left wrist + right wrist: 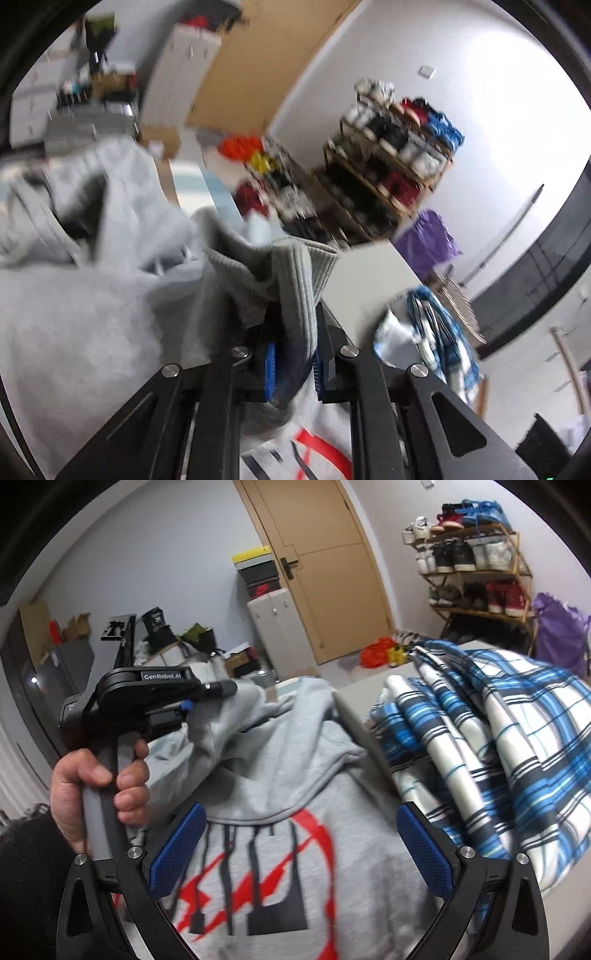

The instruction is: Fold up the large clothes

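Right now our left gripper (291, 365) is clenched on the ribbed cuff (291, 269) of one grey hoodie (280, 849); the cuff stands up between the blue pads and the sleeve (225, 709) trails back from it to the body. Our right gripper (301, 849) hangs released, nothing between its jaws, directly over the hoodie's chest print (258, 878). The hoodie lies spread under those open jaws, its long axis running away from us, hood (295, 771) at the far end. In the right wrist view our left hand (99, 786) holds the sleeve up left of and beyond the right jaws, so we judge the left the nearer to the fold's moving edge. Right of the jaws, one blue plaid quilt (498, 746) is heaped. Farther off stand one door (325, 572) and one shoe rack (476, 568).
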